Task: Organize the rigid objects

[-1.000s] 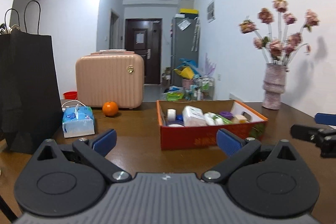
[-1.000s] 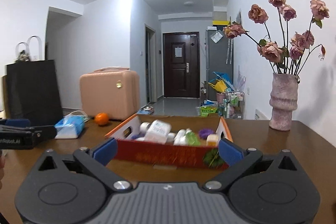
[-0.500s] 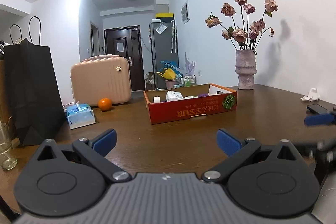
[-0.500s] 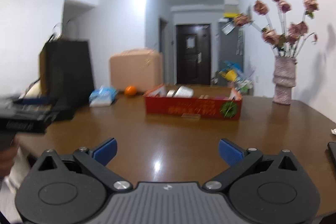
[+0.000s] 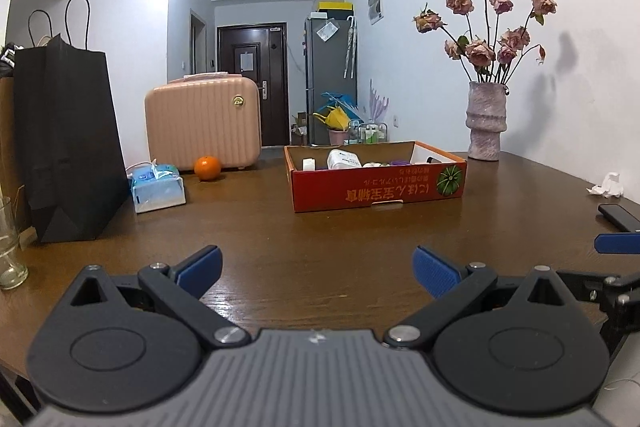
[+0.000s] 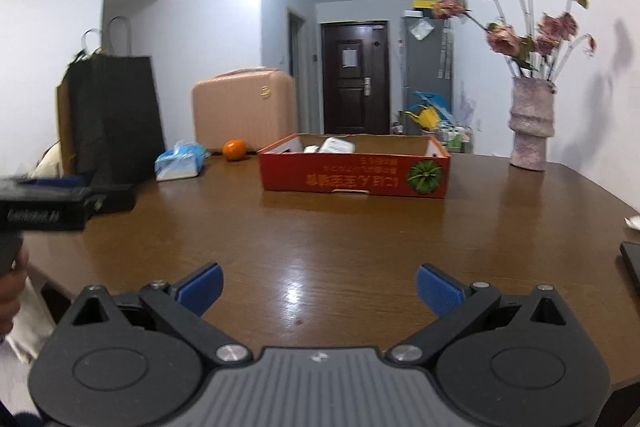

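Observation:
A red cardboard box (image 5: 376, 189) holding several small bottles and containers (image 5: 343, 159) stands on the brown table (image 5: 320, 243), far ahead of both grippers. It also shows in the right wrist view (image 6: 354, 177). My left gripper (image 5: 316, 269) is open and empty, low over the table's near part. My right gripper (image 6: 318, 285) is open and empty, also near the front edge. The right gripper's blue fingertip (image 5: 616, 242) shows at the left view's right edge. The left gripper's body (image 6: 44, 209) shows at the right view's left edge.
A black paper bag (image 5: 68, 143), a blue tissue pack (image 5: 158, 187), an orange (image 5: 207, 167) and a pink suitcase (image 5: 202, 125) stand at the left and back. A vase of dried roses (image 5: 486, 123) stands back right. A black phone (image 5: 618, 217), crumpled tissue (image 5: 608, 185) and glass bottle (image 5: 10, 247) lie at the edges.
Both grippers have pulled back from the red box toward the table's front edge, so the box looks smaller and farther. Both stay open and empty.

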